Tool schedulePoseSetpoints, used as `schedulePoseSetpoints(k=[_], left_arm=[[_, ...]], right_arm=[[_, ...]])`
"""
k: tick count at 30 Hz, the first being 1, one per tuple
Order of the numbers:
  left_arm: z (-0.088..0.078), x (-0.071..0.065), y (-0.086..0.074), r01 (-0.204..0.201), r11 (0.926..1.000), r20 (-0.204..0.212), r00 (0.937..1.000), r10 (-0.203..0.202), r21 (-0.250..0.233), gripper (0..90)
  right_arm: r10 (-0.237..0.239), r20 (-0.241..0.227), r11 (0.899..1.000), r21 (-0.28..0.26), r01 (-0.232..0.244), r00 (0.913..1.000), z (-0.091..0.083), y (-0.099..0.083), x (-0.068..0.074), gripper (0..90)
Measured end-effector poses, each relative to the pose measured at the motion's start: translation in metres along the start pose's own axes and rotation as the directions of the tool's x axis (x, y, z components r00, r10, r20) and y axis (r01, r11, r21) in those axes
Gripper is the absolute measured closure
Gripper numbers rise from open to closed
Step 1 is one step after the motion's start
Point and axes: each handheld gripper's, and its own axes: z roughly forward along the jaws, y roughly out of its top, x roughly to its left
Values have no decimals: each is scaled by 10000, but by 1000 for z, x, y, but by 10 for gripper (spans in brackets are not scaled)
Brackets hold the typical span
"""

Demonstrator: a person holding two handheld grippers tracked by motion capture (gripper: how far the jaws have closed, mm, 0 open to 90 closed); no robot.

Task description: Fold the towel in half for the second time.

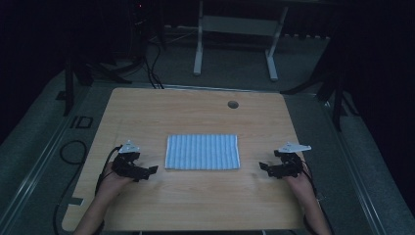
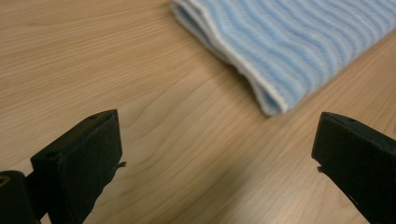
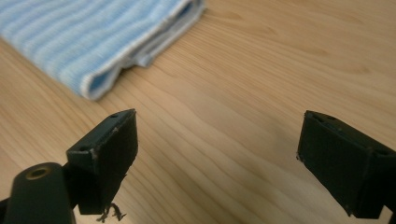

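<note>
A folded towel (image 1: 202, 152) with light blue and white stripes lies flat in the middle of the wooden table (image 1: 195, 112). My left gripper (image 1: 147, 172) rests on the table just left of it, open, its jaws wide apart and empty. My right gripper (image 1: 266, 168) rests just right of the towel, open and empty as well. In the left gripper view (image 2: 217, 149) the towel's near folded corner (image 2: 275, 100) lies a short way ahead. The right gripper view (image 3: 217, 149) has the towel's layered corner (image 3: 93, 86) ahead on the left.
A round cable hole (image 1: 233, 104) sits near the table's far edge. Beyond the table stand white desk legs (image 1: 198, 49) and black stands on a grey floor. Cables (image 1: 73, 152) trail off the left side. Bare wood surrounds the towel.
</note>
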Motion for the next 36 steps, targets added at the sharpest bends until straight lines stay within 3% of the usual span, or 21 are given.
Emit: schedulePoseSetpoints(k=[7,15,21,31,36], left_arm=[[-11,9,-9,295,9995,-199,9994,-297,-77,17],[-25,24,-25,848,9959,-507,9950,-863,-318,17],[-33,28,-32,1035,9934,-604,9925,-1063,-488,17],[-43,32,-42,1396,9864,-824,9857,-1468,-868,17],[-47,33,-44,1473,9822,-905,9832,-1582,-1169,17]], right_arm=[[331,449,9994,33,-333,9984,-9,-12,-7,112],[1063,1341,9932,-613,-988,9853,-29,-26,-22,105],[1341,1992,9908,-421,-1283,9707,-37,-36,-29,105],[2006,2327,9788,-897,-1844,9516,-50,-48,-33,105],[2114,2305,9746,-1234,-1870,9498,-54,-49,-32,105]])
